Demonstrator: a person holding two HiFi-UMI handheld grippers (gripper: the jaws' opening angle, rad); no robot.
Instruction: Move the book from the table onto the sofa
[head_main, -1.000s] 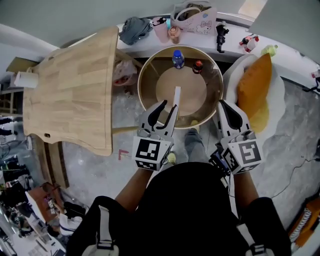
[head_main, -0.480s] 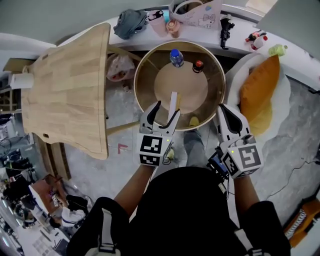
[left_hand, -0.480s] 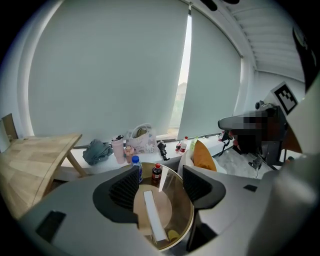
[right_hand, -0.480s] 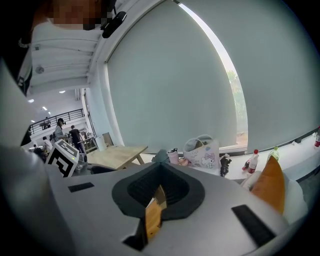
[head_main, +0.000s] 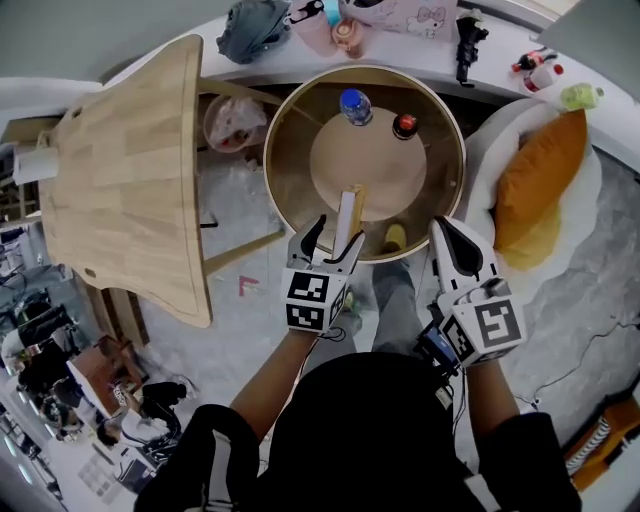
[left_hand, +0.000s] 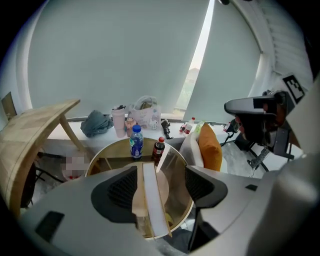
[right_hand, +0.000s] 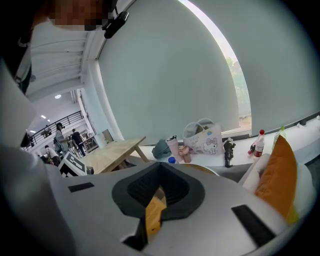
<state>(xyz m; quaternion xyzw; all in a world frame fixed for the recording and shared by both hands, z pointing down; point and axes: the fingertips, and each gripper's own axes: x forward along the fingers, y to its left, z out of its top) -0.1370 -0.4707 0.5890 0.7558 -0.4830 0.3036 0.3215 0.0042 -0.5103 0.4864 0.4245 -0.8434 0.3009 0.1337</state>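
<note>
Between the left tool's (head_main: 339, 230) jaws, set wide apart and just opened, the book (head_main: 349, 208) stood on edge on the round worktop (head_main: 300, 150), ungripped. Beside it, the right tool (head_main: 447, 228) had its jaws together. Gripping, lifting and carrying to the sofa (head_main: 485, 150) beyond the right tool all remained.

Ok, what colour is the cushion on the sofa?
Orange; the cushion shows best in the head view.

a thin book (head_main: 347, 212) is seen, apparently on edge, over the round table (head_main: 267, 155). it is flanked by the left gripper (head_main: 338, 232), whose jaws have just been opening.
</note>
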